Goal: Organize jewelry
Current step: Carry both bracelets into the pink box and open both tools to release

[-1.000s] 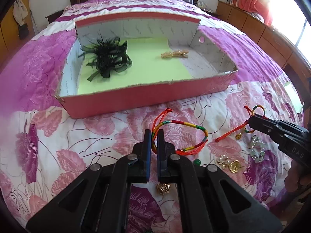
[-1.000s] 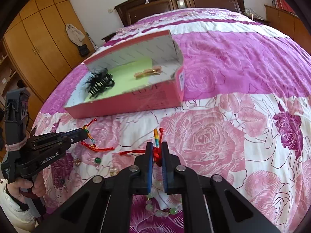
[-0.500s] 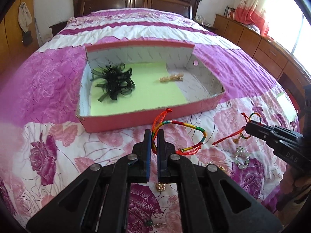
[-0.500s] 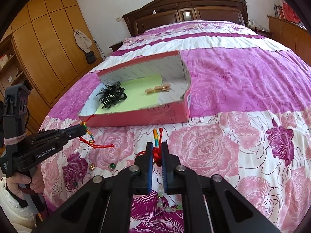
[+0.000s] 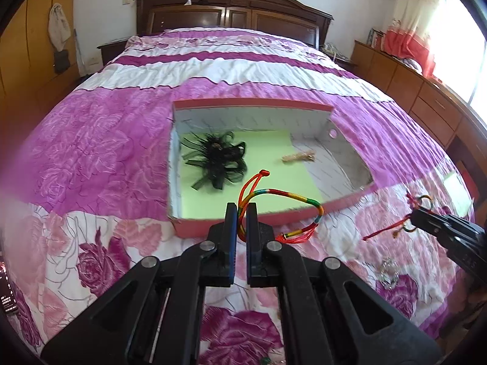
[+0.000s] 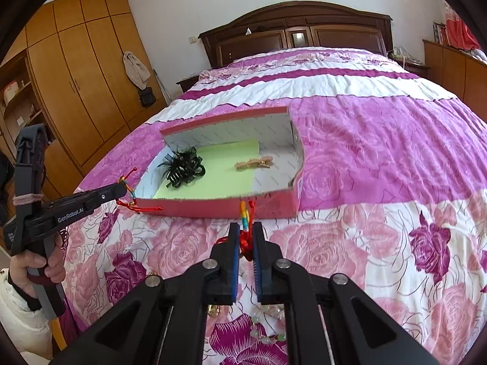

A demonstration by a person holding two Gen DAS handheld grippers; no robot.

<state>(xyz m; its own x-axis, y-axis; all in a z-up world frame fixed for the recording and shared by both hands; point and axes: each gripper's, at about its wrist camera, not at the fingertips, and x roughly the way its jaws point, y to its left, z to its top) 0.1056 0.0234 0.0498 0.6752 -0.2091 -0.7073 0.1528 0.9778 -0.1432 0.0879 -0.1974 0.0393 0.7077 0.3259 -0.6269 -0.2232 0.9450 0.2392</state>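
Observation:
My left gripper is shut on a rainbow cord bracelet that loops up and right, hanging over the near edge of the pink box. My right gripper is shut on a red cord bracelet with a rainbow end, held above the bedspread just before the box. In each view the other gripper shows at the side, the right one and the left one, each with its cord dangling. Inside the box, on green lining, lie a black feathery hair clip and a beige clip.
Loose pieces lie on the floral bedspread below the grippers: a silver piece and a pale bead string. A dark wooden headboard stands at the far end, wardrobes at left, low drawers at right.
Both grippers have risen with their bracelets, still shut on them. The box now sits farther off and lower under the fingertips, and more of the room shows.

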